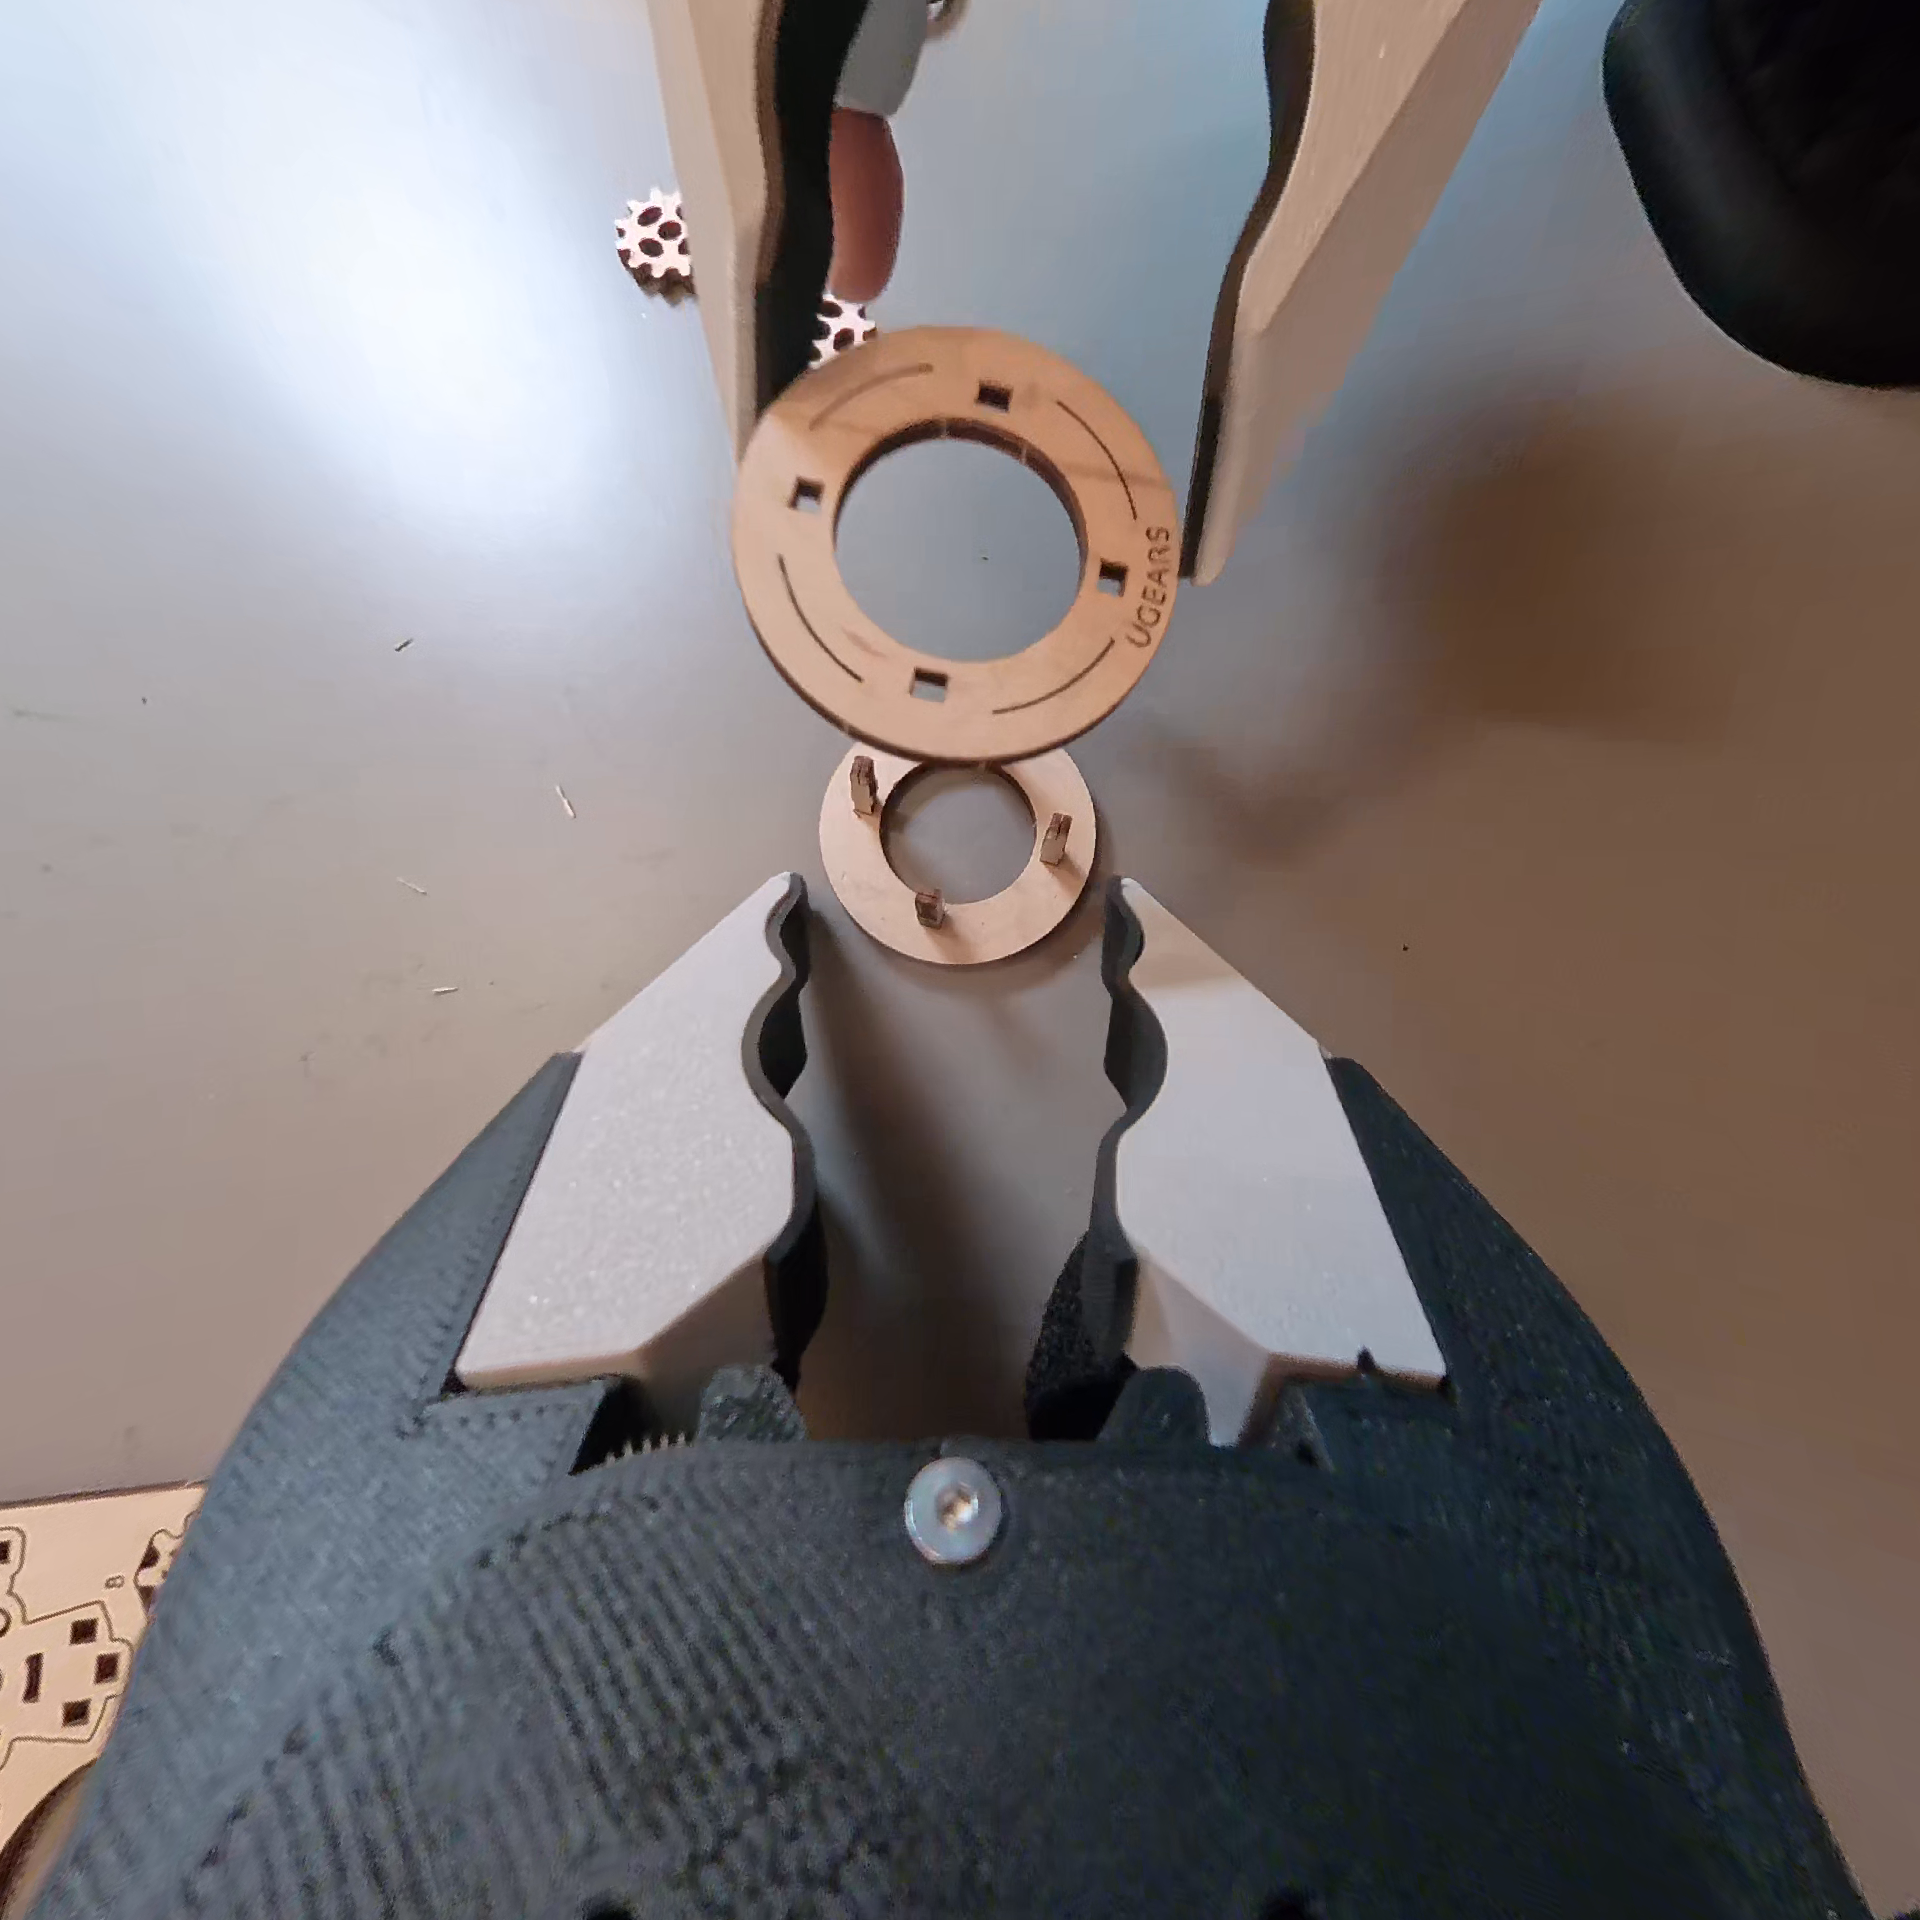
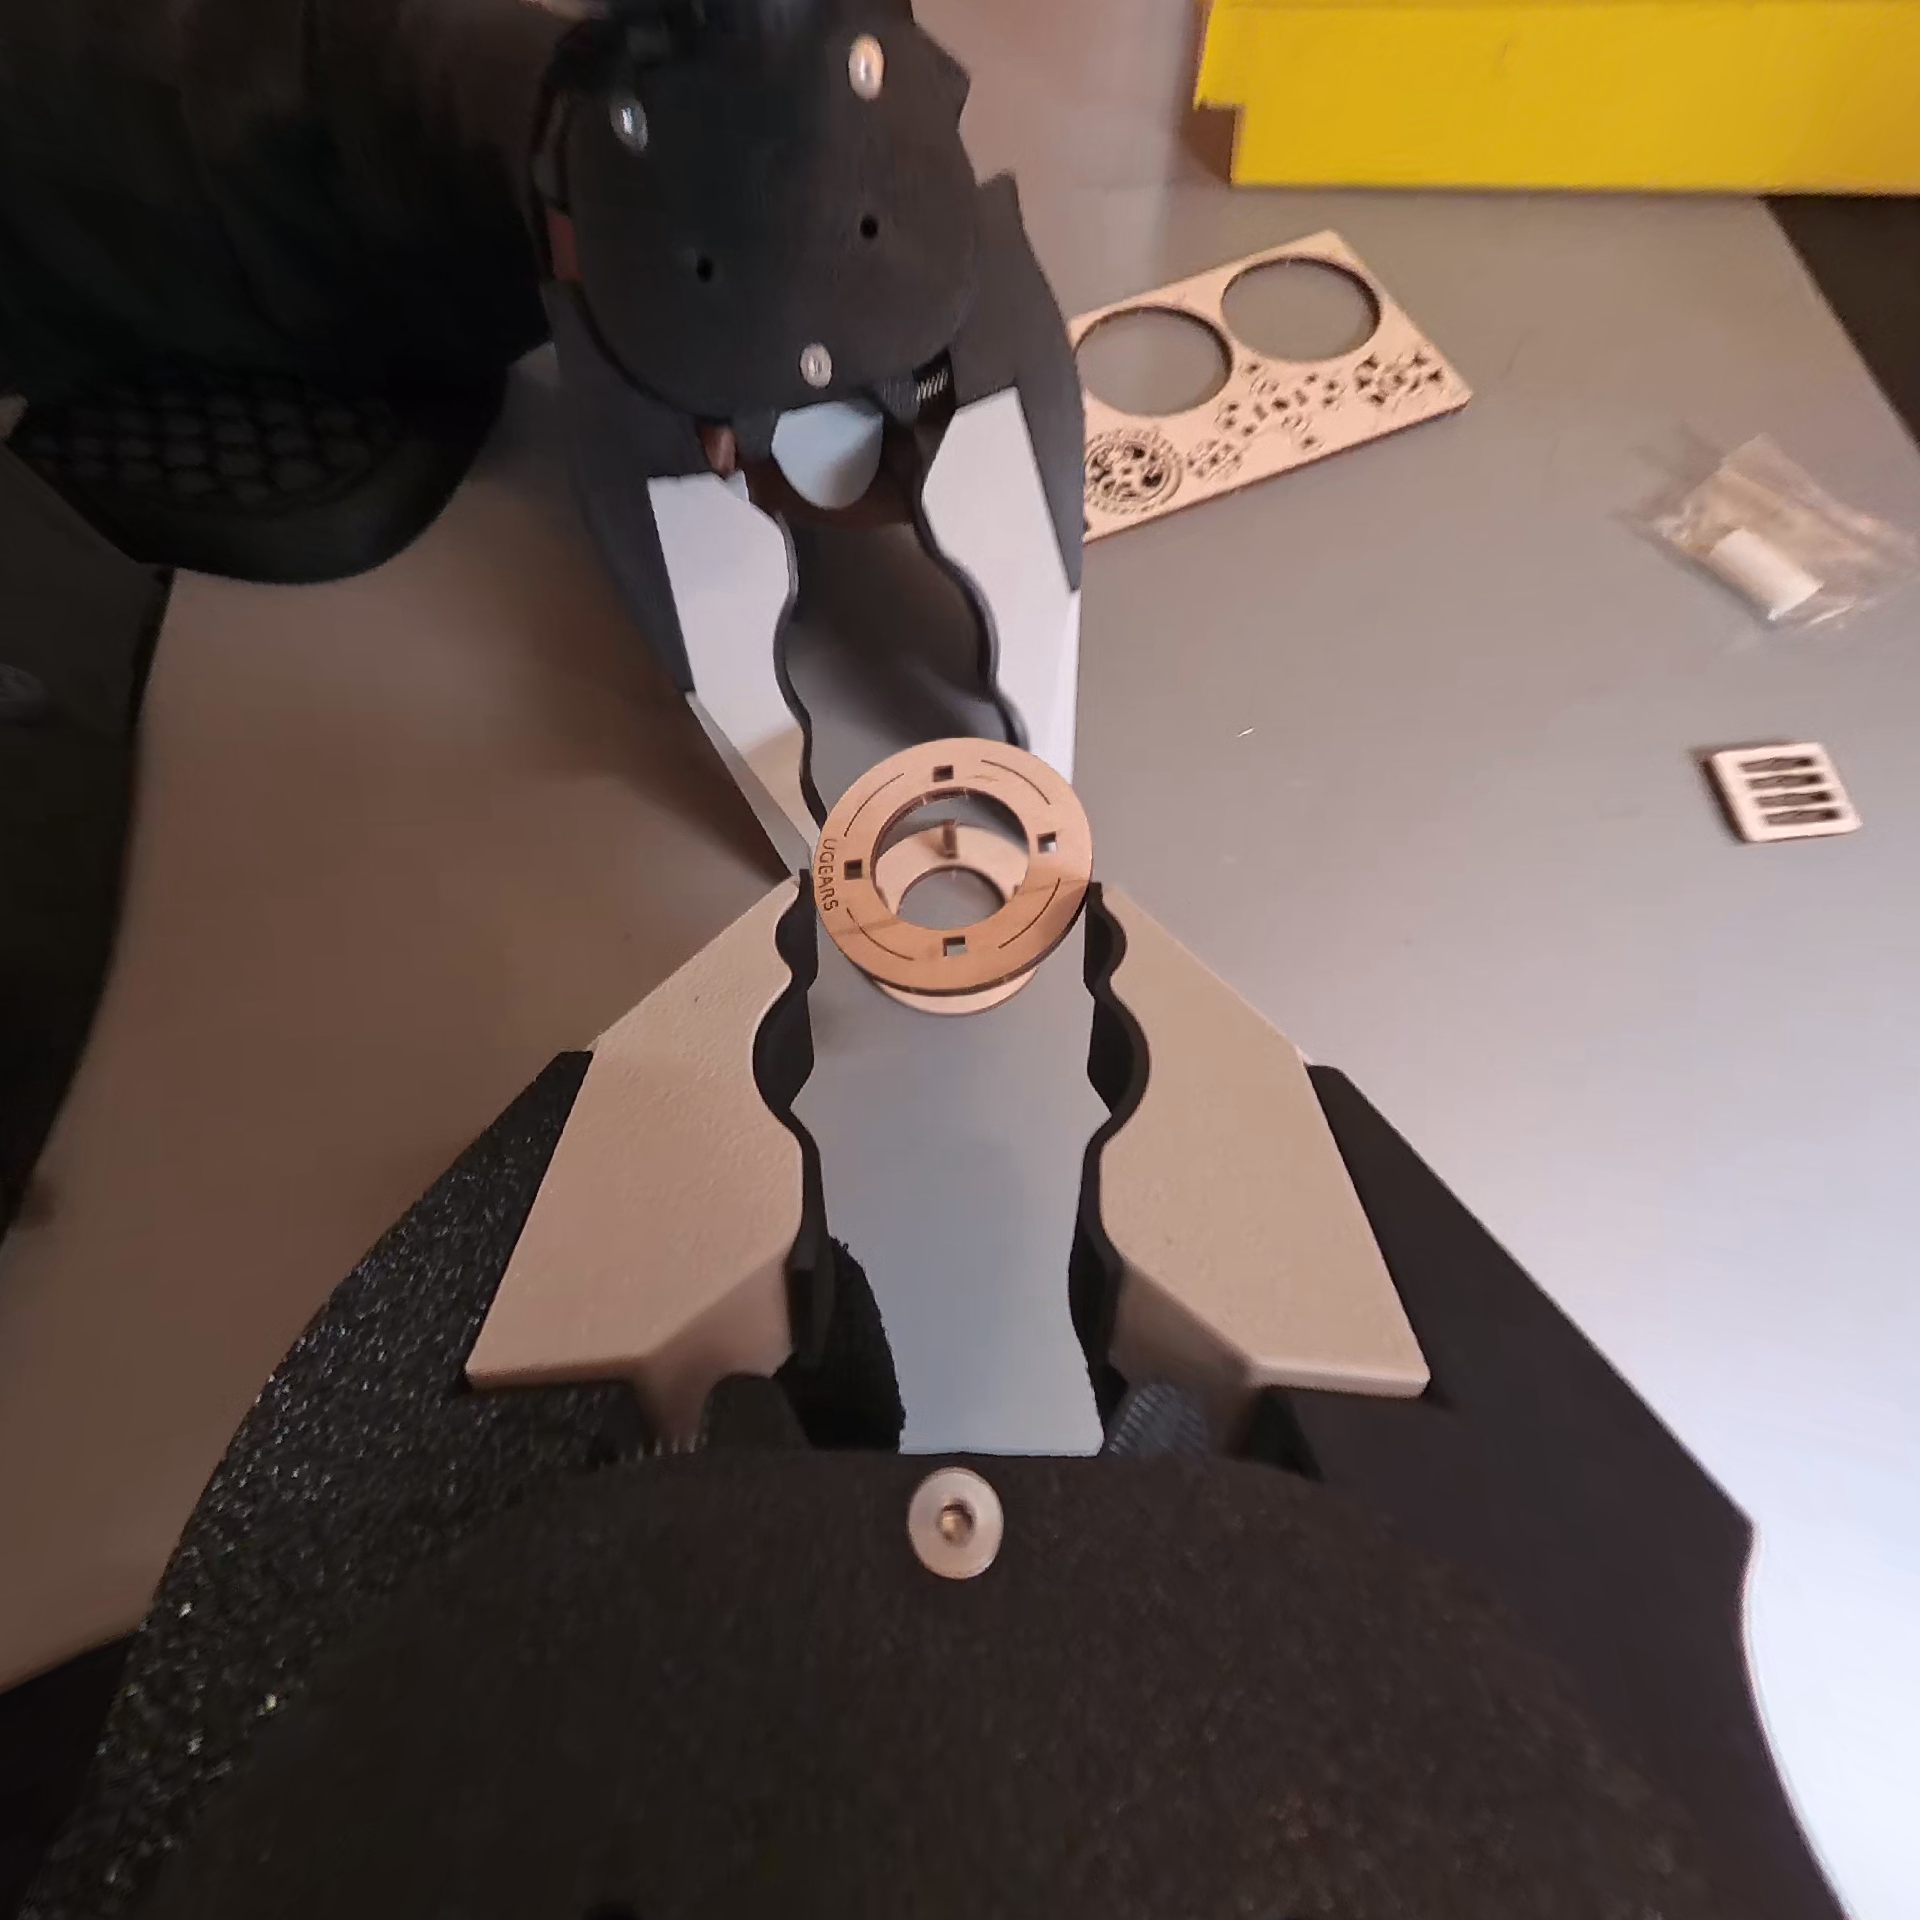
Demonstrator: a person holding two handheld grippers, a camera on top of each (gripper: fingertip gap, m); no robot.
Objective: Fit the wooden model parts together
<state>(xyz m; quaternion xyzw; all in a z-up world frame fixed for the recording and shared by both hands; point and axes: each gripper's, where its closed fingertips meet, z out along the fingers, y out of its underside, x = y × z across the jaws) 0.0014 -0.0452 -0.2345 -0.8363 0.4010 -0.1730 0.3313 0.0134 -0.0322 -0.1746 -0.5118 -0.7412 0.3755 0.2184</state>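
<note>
A wooden base ring (image 1: pixel 862 883) lies flat on the grey table, with three short pegs standing up from it. My left gripper (image 1: pixel 956 899) is open and empty, its fingertips just short of this ring on either side. My right gripper (image 2: pixel 951 899) is shut on a second wooden ring (image 2: pixel 868 821) with square holes, gripping it by its rim. It holds this ring a little above the base ring (image 2: pixel 951 995), slightly tilted and not touching it. In the left wrist view the held ring (image 1: pixel 790 582) hangs between the right gripper's fingers (image 1: pixel 1236 436).
Two small wooden gears (image 1: pixel 652 241) lie beyond the right gripper. A punched wooden sheet (image 2: pixel 1268 395) lies at the back right, with a yellow box (image 2: pixel 1558 94) behind it. A plastic bag (image 2: pixel 1745 540) and a slotted wooden piece (image 2: pixel 1782 790) lie to the right. Across from one pair of fingers to the other is roughly 7 cm. Both grippers' tips are roughly 20 cm from the slotted wooden piece (image 2: pixel 1782 790).
</note>
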